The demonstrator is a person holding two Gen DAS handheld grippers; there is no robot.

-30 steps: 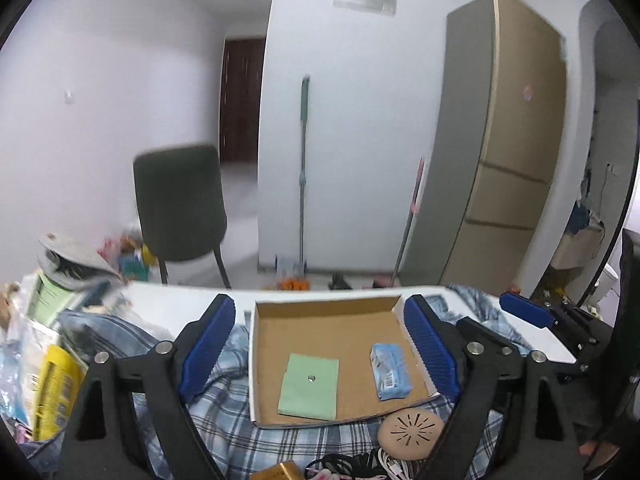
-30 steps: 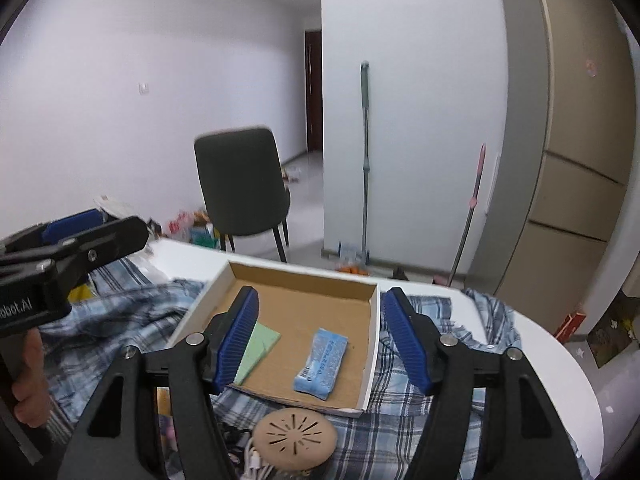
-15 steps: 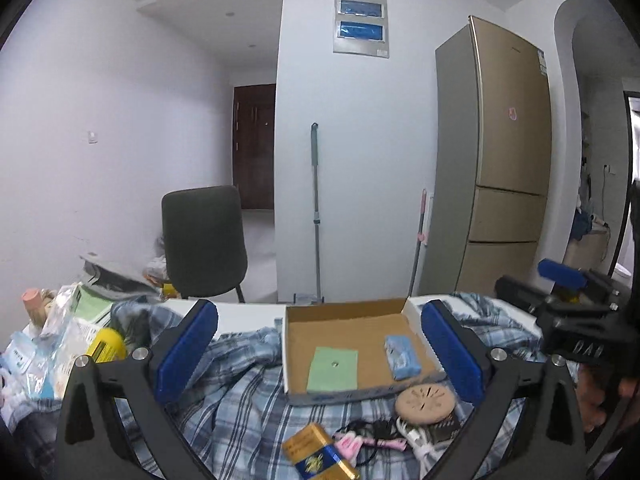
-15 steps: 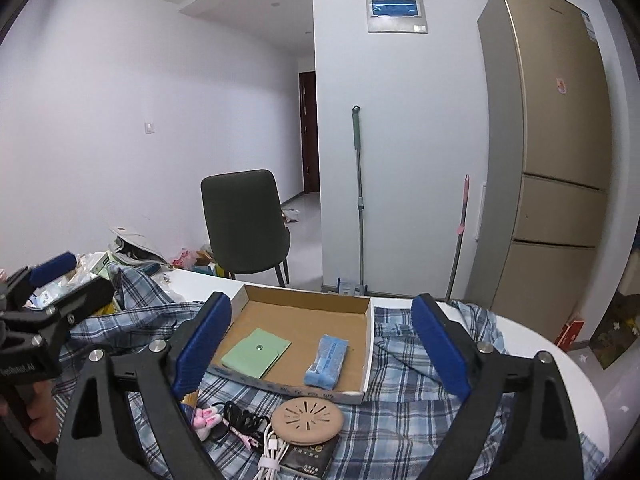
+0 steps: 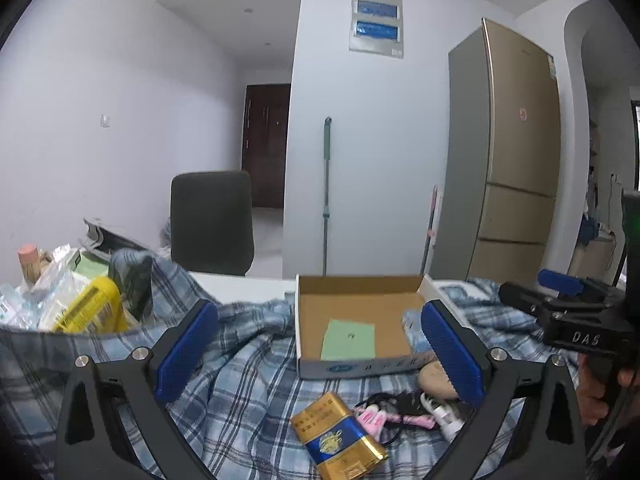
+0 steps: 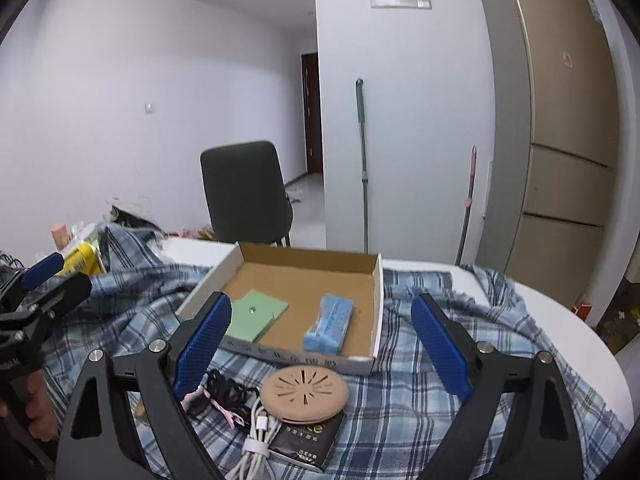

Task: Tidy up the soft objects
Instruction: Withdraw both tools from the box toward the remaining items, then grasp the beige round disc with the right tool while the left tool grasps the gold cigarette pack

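A shallow cardboard box (image 5: 414, 283) (image 6: 378, 300) lies on a blue plaid cloth (image 5: 240, 364) (image 6: 432, 432) that covers the table. In the box lie a green cloth square (image 5: 349, 339) (image 6: 256, 314) and a blue tissue pack (image 6: 329, 322), partly hidden behind my finger in the left wrist view (image 5: 412, 322). My left gripper (image 5: 318, 354) is open and empty, above the cloth in front of the box. My right gripper (image 6: 320, 350) is open and empty, above the near edge of the box.
A tan round disc (image 6: 304, 390), a white cable (image 6: 258, 436), a black packet (image 6: 308, 438), a gold and blue tin (image 5: 338, 434) and pink clips (image 5: 374, 420) lie in front of the box. Packets and a yellow bag (image 5: 90, 310) pile at left. A dark chair (image 6: 244, 192) stands behind the table.
Both grippers have drawn back from the box and risen. The box looks smaller and more of the cloth and the small items in front shows. Both stay open.
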